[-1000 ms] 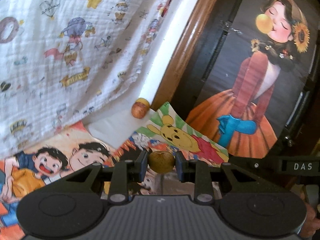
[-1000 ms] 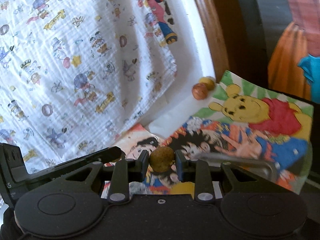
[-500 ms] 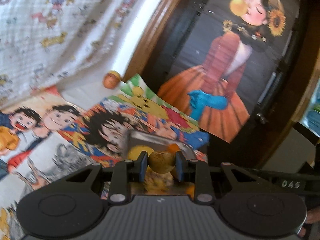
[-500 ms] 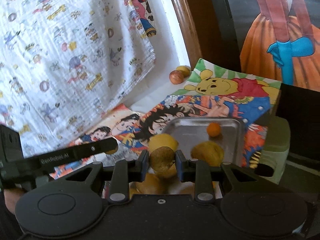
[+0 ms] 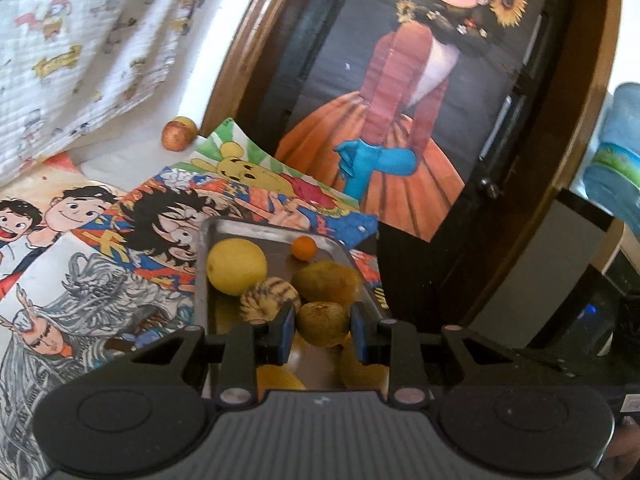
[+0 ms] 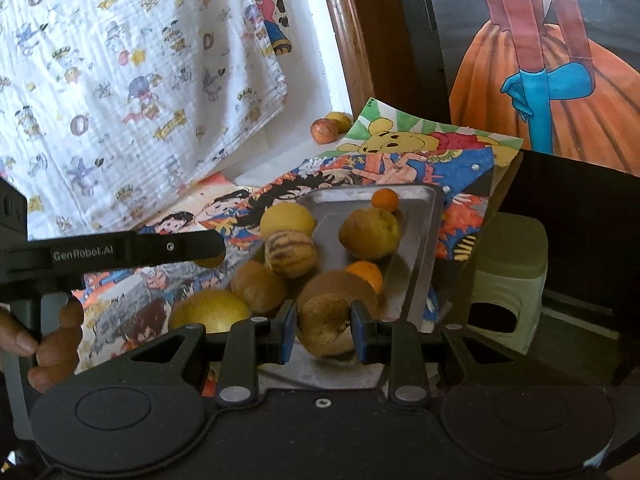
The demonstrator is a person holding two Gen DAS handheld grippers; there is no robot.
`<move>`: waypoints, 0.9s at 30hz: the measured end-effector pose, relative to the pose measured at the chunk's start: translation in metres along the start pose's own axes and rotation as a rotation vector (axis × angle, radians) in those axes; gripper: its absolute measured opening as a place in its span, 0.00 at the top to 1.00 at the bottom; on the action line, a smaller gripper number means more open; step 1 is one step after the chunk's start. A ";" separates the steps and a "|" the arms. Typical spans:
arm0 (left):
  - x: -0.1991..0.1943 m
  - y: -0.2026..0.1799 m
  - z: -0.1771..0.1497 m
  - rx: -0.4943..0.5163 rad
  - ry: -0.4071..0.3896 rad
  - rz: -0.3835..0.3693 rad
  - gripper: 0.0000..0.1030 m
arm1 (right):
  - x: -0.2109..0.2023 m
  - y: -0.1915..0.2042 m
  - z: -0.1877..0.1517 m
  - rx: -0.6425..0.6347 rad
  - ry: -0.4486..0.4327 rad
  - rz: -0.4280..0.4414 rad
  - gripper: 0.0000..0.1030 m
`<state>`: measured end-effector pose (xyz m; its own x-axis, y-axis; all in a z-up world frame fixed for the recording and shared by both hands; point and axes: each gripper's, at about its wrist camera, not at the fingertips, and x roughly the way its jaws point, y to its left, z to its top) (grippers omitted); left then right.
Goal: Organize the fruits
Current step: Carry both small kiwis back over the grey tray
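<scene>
We're in the drop-off step: both grippers are over the rectangular metal tray (image 5: 208,240), each carrying fruit.

Left gripper (image 5: 323,330): fingers clamped on a round brown-green fruit (image 5: 322,323), held between the pads above the tray's near end. Just past the fingertips sit a striped tan fruit (image 5: 270,298), a large yellow round fruit (image 5: 237,266) ahead-left, a dull green-brown fruit (image 5: 326,282) ahead, and a small orange fruit (image 5: 303,248) at the far end.

Right gripper (image 6: 324,332): fingers clamped on a rough brown round fruit (image 6: 323,330), over the near right part of the tray.

Next move, as we judge it: lower each fruit into a free gap and part the fingers. The near end looks crowded, so the release needs a bare patch or the fruit may roll against its neighbours.

Two loose fruits, a reddish one (image 6: 324,130) and a yellow one (image 6: 340,120), lie well ahead near the wooden frame (image 5: 240,52), not yet collected.

Versus a second ago: then both views faced the patterned white cloth (image 6: 120,60) and cartoon posters (image 5: 100,208), with the tray barely in view. Now it fills the space right ahead of both fingertips. Grips unchanged.
</scene>
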<state>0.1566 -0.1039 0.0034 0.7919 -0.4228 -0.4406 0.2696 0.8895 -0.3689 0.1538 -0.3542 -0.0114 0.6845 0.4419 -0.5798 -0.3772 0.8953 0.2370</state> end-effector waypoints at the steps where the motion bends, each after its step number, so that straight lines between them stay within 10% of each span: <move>1: 0.001 -0.002 -0.001 0.009 0.006 -0.003 0.69 | -0.001 0.000 -0.004 -0.007 -0.002 -0.005 0.70; 27: 0.012 -0.023 -0.025 0.162 0.095 0.036 0.69 | -0.004 0.007 -0.036 -0.102 -0.071 -0.069 0.70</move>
<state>0.1458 -0.1340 -0.0140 0.7494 -0.3979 -0.5292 0.3326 0.9174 -0.2187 0.1259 -0.3521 -0.0351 0.7519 0.3853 -0.5349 -0.3867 0.9150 0.1155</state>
